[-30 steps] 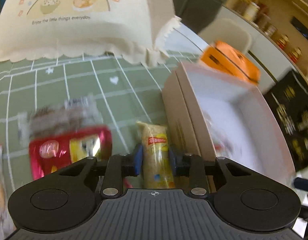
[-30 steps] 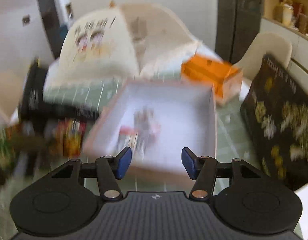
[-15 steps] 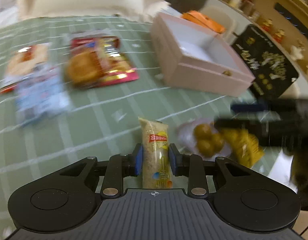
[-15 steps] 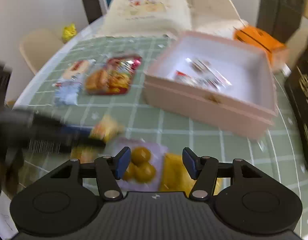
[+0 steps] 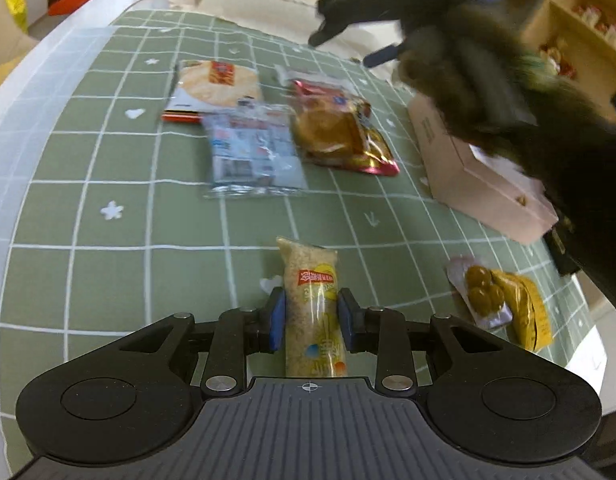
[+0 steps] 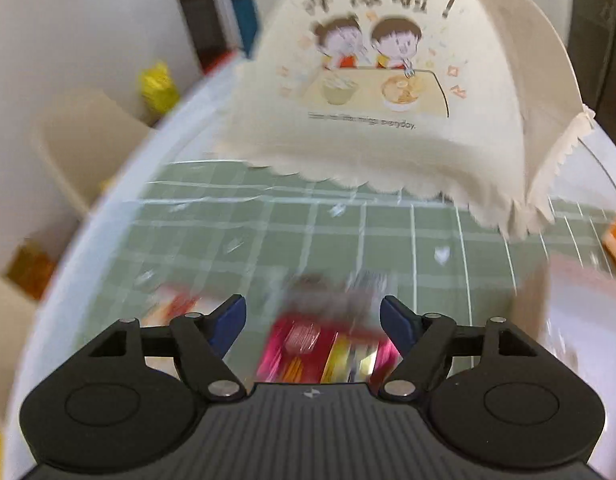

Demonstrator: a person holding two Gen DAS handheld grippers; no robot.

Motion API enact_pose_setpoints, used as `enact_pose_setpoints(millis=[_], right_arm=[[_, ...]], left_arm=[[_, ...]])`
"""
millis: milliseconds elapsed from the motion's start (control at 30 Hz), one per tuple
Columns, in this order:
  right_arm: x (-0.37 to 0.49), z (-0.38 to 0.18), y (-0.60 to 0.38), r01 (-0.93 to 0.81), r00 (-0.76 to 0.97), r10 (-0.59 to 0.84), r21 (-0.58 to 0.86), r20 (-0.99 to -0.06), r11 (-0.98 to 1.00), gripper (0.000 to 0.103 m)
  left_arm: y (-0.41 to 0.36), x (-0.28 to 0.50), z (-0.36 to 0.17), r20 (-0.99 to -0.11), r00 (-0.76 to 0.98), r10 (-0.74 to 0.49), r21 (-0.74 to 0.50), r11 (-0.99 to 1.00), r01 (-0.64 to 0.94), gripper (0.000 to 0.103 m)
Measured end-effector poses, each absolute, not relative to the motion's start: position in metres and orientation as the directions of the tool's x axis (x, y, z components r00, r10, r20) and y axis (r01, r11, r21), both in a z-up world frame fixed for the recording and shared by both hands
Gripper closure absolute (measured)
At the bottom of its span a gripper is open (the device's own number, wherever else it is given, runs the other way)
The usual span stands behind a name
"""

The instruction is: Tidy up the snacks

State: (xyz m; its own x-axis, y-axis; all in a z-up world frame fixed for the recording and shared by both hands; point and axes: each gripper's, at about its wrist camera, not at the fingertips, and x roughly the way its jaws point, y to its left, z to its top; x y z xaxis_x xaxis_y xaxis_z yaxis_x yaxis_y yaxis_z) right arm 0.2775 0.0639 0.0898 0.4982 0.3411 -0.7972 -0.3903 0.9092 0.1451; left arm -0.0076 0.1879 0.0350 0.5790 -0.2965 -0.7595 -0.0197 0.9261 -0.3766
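Left wrist view: your left gripper [image 5: 311, 316] has jaws clamped on slim yellow snack packet [image 5: 312, 308], red label, grainy contents, pointing away over green grid tabletop [image 5: 108, 168]. Beyond packet: clear blue-printed pack [image 5: 250, 152], round cracker pack [image 5: 214, 88], red-gold bun pack [image 5: 339, 128]. Pink box [image 5: 479, 176] right of those; olive pouch [image 5: 503, 300] right of packet. Right wrist view: your right gripper [image 6: 312, 326] jaws wide apart, holding nothing, blurred red pack [image 6: 327, 348] below them.
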Motion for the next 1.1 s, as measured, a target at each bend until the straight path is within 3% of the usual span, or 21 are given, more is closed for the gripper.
enact_pose_setpoints(millis=[100, 200, 267, 333, 633, 700, 767, 833, 1100], right_arm=[[0.327, 0.052, 0.089, -0.339, 0.471, 0.243, 0.080, -0.848, 0.937, 0.030], [0.332, 0.037, 0.097, -0.374, 0.468, 0.205, 0.018, -0.860, 0.927, 0.048], [0.320, 0.042, 0.095, -0.417, 0.421, 0.250, 0.059, -0.872, 0.907, 0.066], [0.295, 0.045, 0.090, -0.467, 0.371, 0.297, 0.100, -0.880, 0.879, 0.069], [0.158, 0.050, 0.039, -0.565, 0.238, 0.430, 0.236, -0.871, 0.791, 0.069], [0.134, 0.052, 0.022, -0.581, 0.219, 0.433, 0.240, -0.874, 0.778, 0.064], [0.112, 0.060, 0.004, -0.608, 0.256, 0.419, 0.192, -0.871, 0.770, 0.042], [0.083, 0.070, -0.017, -0.631, 0.319, 0.407, 0.129, -0.856, 0.765, 0.031], [0.010, 0.060, -0.082, -0.587, 0.388, 0.312, 0.028, -0.867, 0.809, 0.030]], left_arm=[[0.195, -0.007, 0.034, -0.748, 0.588, -0.308, -0.388, 0.922, -0.012, 0.071], [0.206, -0.007, 0.032, -0.734, 0.596, -0.324, -0.419, 0.908, -0.023, 0.071], [0.211, -0.004, 0.032, -0.730, 0.600, -0.327, -0.431, 0.902, -0.032, 0.071], [0.214, 0.000, 0.032, -0.732, 0.600, -0.324, -0.431, 0.901, -0.040, 0.071], [0.210, 0.003, 0.035, -0.744, 0.591, -0.312, -0.412, 0.910, -0.038, 0.071], [0.205, 0.004, 0.037, -0.752, 0.587, -0.302, -0.400, 0.916, -0.042, 0.071], [0.197, 0.006, 0.037, -0.756, 0.581, -0.301, -0.396, 0.917, -0.039, 0.071], [0.187, 0.009, 0.036, -0.759, 0.576, -0.304, -0.393, 0.919, -0.033, 0.071], [0.133, 0.007, 0.036, -0.771, 0.560, -0.304, -0.342, 0.939, 0.038, 0.070]])
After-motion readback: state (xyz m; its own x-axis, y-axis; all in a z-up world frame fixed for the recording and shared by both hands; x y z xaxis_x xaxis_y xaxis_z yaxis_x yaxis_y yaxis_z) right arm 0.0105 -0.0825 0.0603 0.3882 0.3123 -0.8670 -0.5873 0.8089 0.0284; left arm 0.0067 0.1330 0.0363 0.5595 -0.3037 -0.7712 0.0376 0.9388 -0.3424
